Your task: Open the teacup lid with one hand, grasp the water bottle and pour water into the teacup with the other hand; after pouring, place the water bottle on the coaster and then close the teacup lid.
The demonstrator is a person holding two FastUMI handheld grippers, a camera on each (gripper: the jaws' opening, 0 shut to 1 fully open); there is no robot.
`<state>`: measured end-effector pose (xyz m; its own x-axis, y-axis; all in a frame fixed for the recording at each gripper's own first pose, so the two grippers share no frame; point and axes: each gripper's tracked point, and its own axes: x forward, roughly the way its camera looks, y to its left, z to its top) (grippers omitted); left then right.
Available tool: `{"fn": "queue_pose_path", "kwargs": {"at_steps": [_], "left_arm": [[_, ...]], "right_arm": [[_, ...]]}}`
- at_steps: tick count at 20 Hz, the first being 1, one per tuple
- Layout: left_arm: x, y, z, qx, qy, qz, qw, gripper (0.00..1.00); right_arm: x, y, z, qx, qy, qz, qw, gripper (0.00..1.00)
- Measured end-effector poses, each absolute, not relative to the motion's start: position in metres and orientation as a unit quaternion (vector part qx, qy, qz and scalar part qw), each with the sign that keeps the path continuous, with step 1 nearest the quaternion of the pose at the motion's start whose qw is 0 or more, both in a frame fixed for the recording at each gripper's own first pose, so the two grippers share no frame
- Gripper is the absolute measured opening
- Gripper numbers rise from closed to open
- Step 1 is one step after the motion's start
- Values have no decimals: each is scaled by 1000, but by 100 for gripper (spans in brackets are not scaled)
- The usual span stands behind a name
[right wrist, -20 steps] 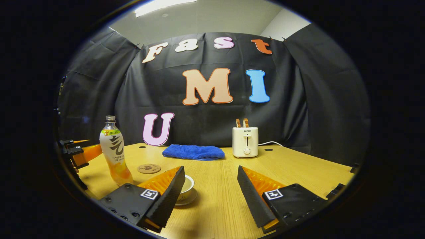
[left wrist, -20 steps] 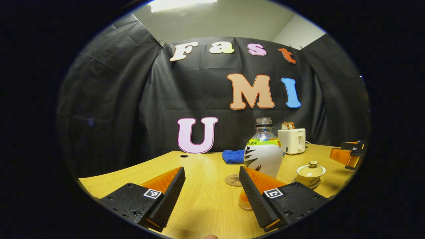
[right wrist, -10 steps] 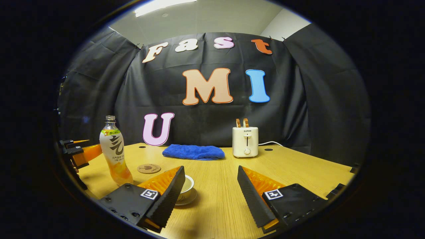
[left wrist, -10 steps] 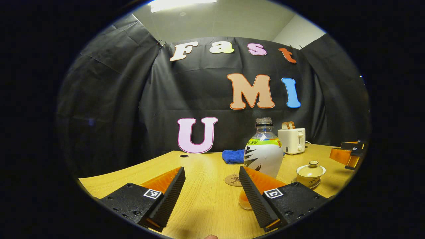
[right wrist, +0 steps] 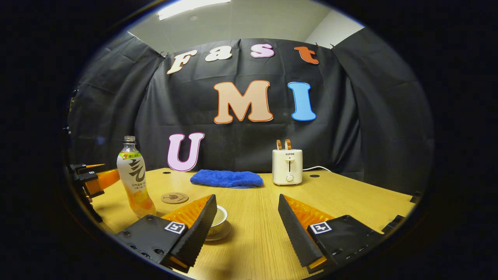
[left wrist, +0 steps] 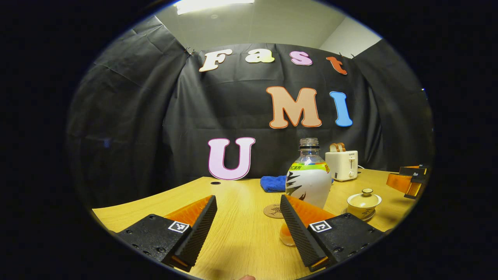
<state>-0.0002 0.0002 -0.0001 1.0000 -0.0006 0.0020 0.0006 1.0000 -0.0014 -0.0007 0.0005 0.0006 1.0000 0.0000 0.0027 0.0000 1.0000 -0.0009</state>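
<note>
- Left gripper (left wrist: 248,223) is seen at 6 o'clock in the left gripper view, jaws spread wide, nothing held.
- Bottle (left wrist: 308,182) is stood upright on the table (left wrist: 241,237) at 4 o'clock, just behind the gripper's right finger, partly hidden by it; no cap is seen on its neck.
- Coaster (left wrist: 273,211) is laid flat just left of the bottle base, bare.
- Teacup (left wrist: 363,203) is set on its saucer at 4 o'clock, right of the bottle, lid on.
- Right gripper (right wrist: 248,223) is seen at 6 o'clock in the right gripper view, jaws spread wide, nothing held.
- There the teacup (right wrist: 220,217) is placed just behind its left finger, partly hidden.
- Bottle (right wrist: 134,179) is found at 8 o'clock there, coaster (right wrist: 174,197) between it and the cup.
- Blue cloth (right wrist: 227,178) and toaster (right wrist: 287,166) are set farther back, near the wall.
</note>
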Motion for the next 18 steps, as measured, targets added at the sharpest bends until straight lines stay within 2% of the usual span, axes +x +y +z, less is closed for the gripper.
{"fn": "queue_pose_path", "kwargs": {"at_steps": [13,18], "left_arm": [[0,0,0,-1,0,-2,1000,95],[1,-1,-1,-2,0,-3,1000,95]], "right_arm": [[12,23,7,6,10,40,999,99],[18,41,11,-12,13,62,998,96]]}}
